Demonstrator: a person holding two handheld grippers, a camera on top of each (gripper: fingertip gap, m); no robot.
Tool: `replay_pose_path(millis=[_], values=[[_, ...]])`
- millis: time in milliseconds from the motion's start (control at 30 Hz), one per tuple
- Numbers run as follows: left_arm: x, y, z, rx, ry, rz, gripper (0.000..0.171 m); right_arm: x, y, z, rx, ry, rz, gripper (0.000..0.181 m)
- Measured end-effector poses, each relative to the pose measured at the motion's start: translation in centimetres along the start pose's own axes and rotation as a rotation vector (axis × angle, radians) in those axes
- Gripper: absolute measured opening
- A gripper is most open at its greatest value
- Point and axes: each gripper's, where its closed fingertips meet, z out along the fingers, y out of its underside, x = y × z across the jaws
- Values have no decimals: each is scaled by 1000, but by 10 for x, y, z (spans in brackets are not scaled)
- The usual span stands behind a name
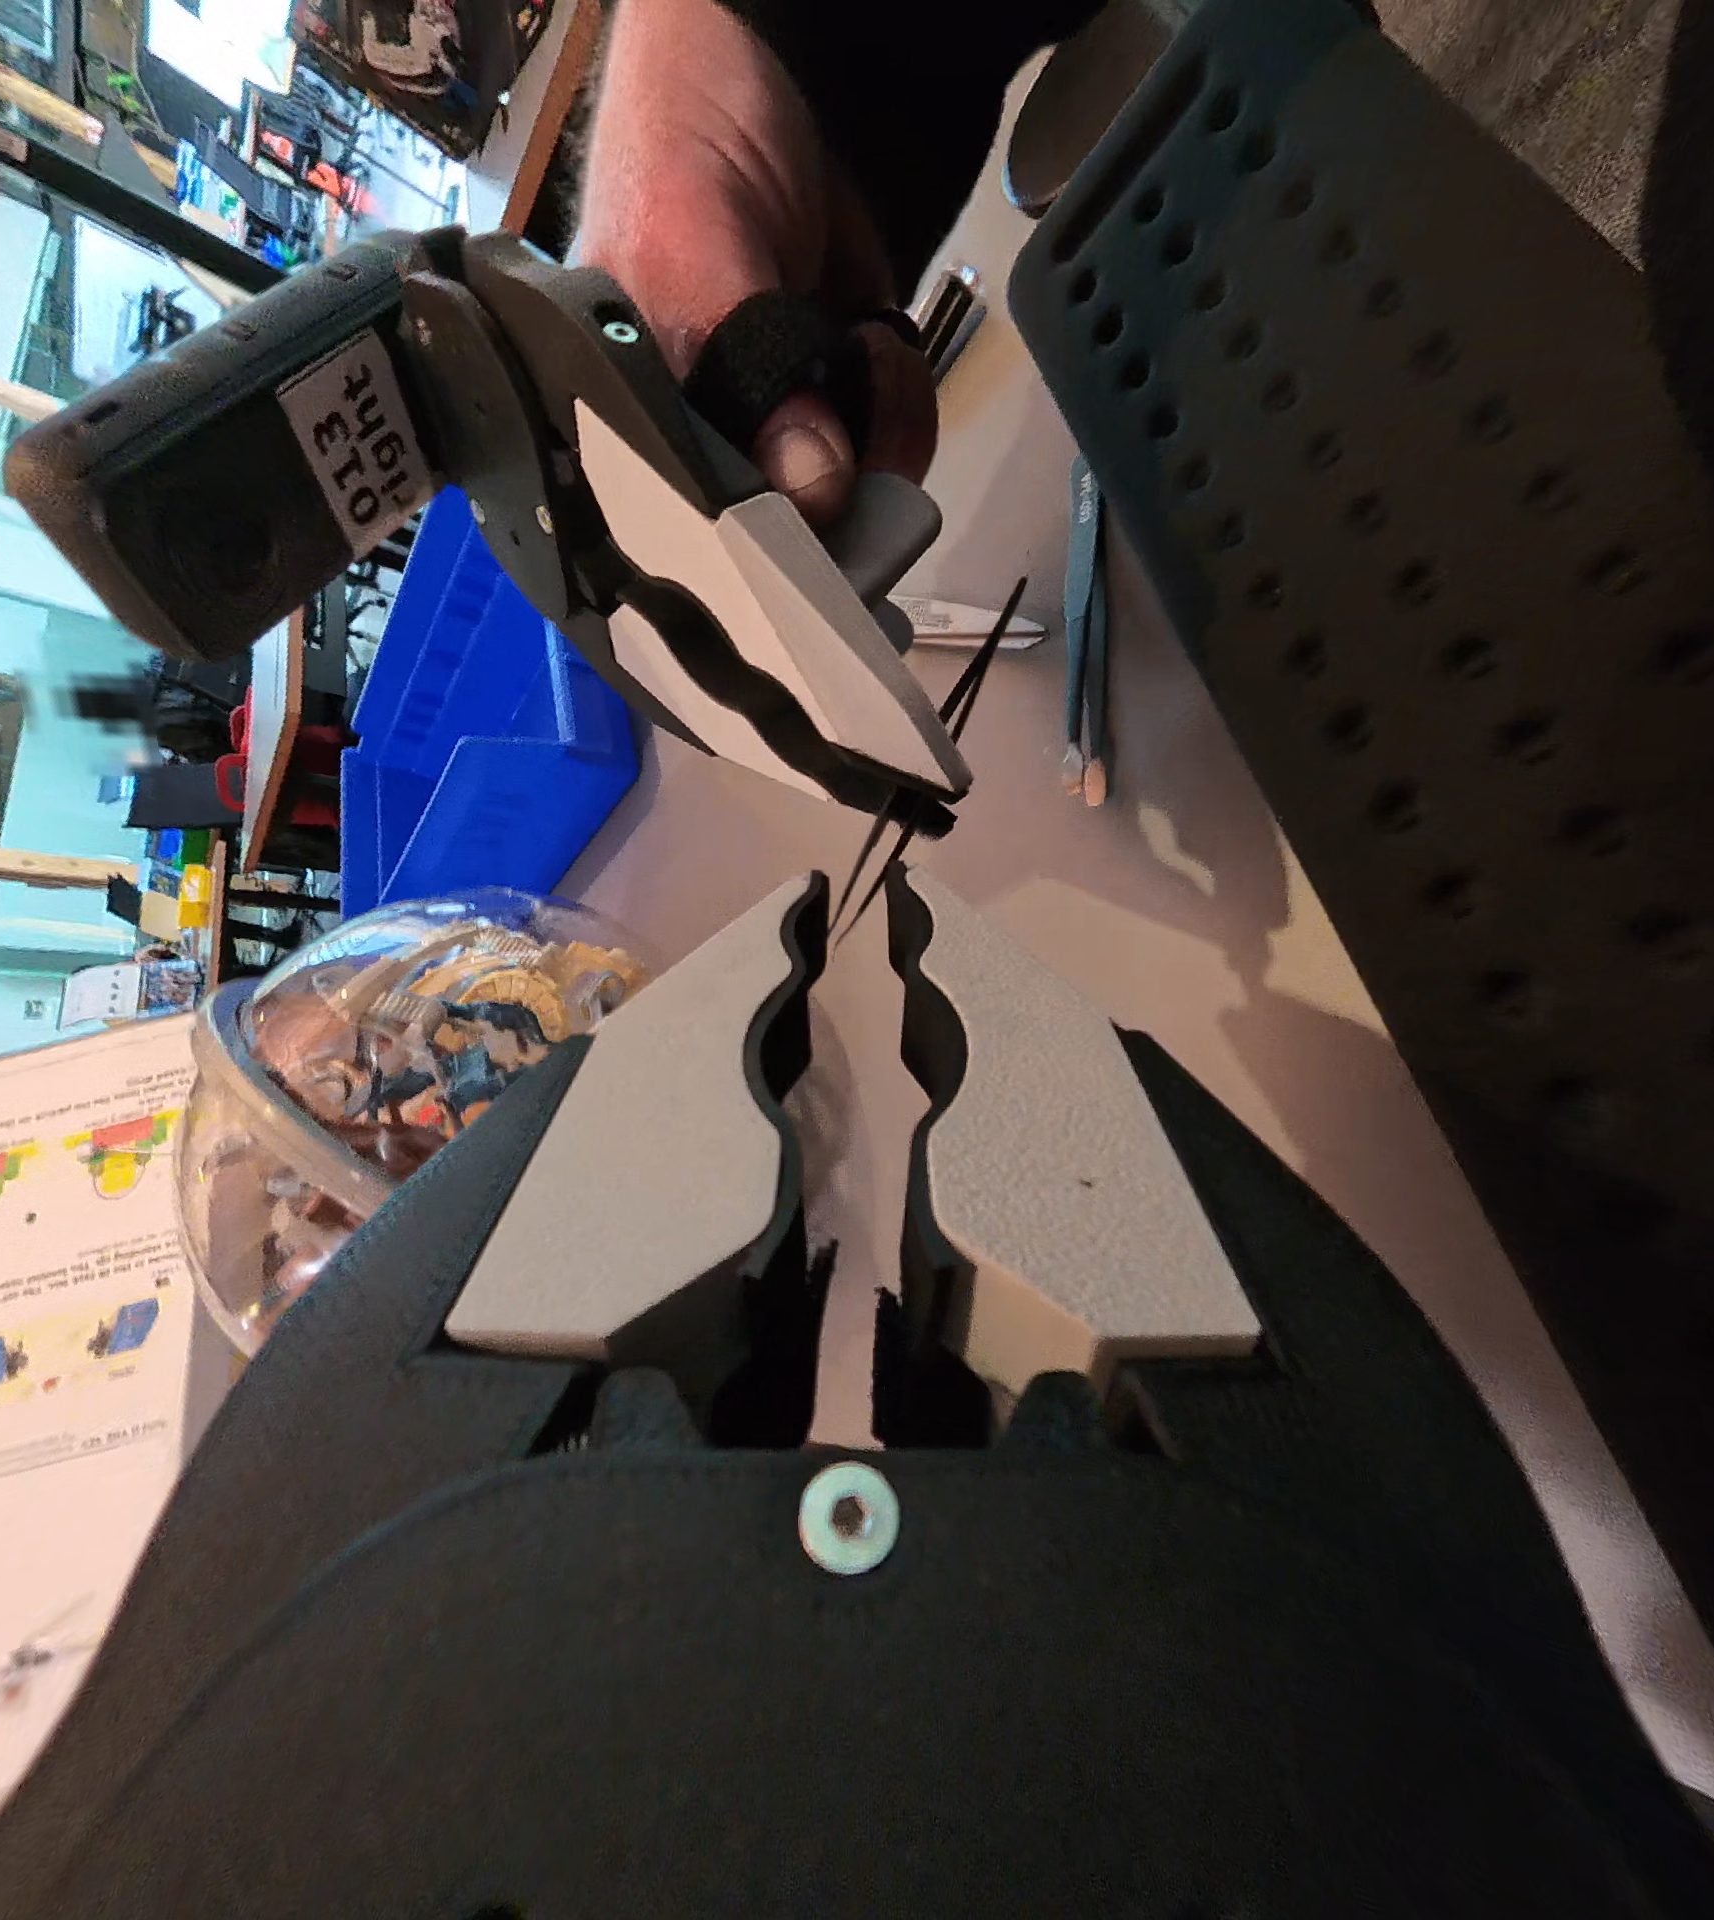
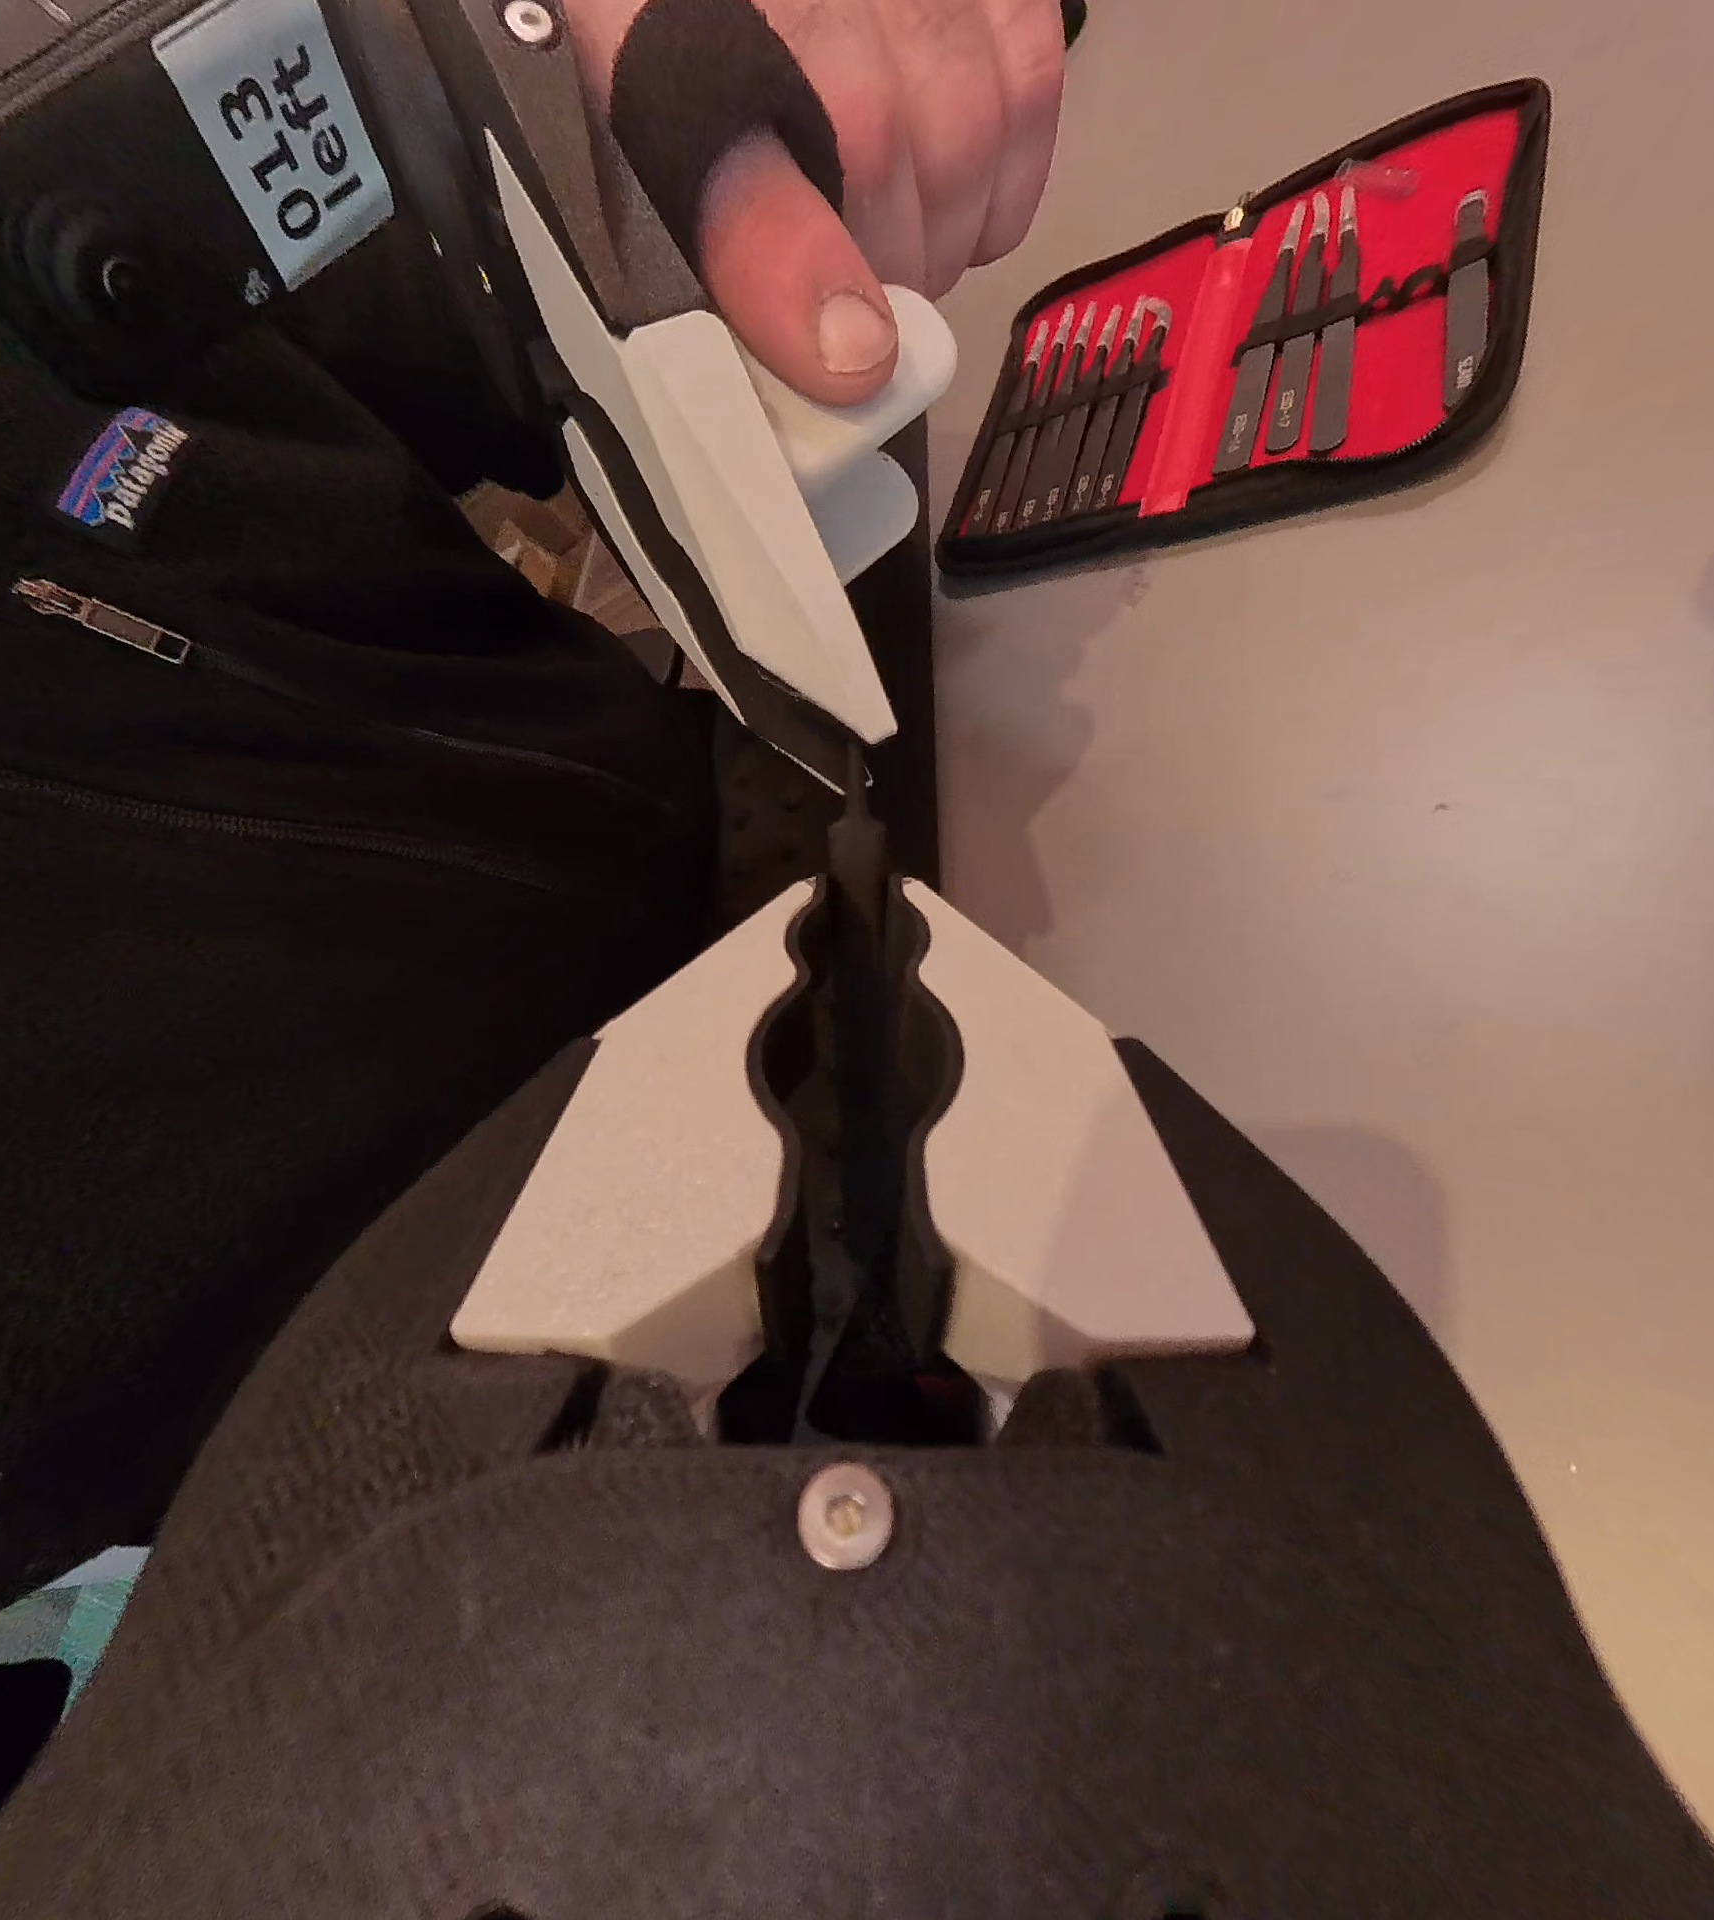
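- While the right gripper [image 2: 858, 894] pinches black tweezers [image 2: 858, 1039] lengthwise between its jaws, their points reach straight ahead.
- The left gripper [image 1: 858, 883], jaws slightly spread, flanks the tweezer tips [image 1: 858, 883]; contact is unclear.
- A tweezer case [image 2: 1248, 343] lies open toward the bench's far edge.

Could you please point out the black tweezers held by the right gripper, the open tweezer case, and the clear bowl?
black tweezers [image 2: 858, 997], right wrist view, shaft.
tweezer case [image 2: 1208, 343], right wrist view, red lining.
clear bowl [image 1: 333, 1049], left wrist view, wall.
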Motion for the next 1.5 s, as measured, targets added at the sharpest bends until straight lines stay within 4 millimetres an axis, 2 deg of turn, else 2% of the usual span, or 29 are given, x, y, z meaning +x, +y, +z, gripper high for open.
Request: replay_pose_path(millis=[200,267,333,467,600,733,867,1033,1200,1433,1500], values=[[-4,15,-10,17,7,-260,0,9,-22,-1,69,60,-56,8],[-7,21,-13,29,22,-392,0,10,-30,0,83,145,-150,22],[-7,28,-15,27,50,-519,0,18,-34,-2,35,340,-318,25],[3,36,-19,13,160,-730,0,26,-41,1,-181,727,-732,23],[3,36,-28,81,242,-978,0,26,-49,15,-295,906,-1000,21],[5,42,-40,133,283,-1189,0,23,-53,30,-326,965,-1148,19],[3,45,-51,224,317,-1406,0,19,-49,47,-348,955,-1177,23],[3,48,-62,356,339,-1631,0,24,-60,45,-265,1088,-1189,27],[6,49,-66,498,345,-1853,0,20,-67,55,-227,1146,-1338,8],[5,51,-82,697,283,-2030,0,16,-78,64,-211,1132,-1476,8],[8,48,-85,724,282,-2032,0,18,-76,68,-231,1109,-1506,23]])
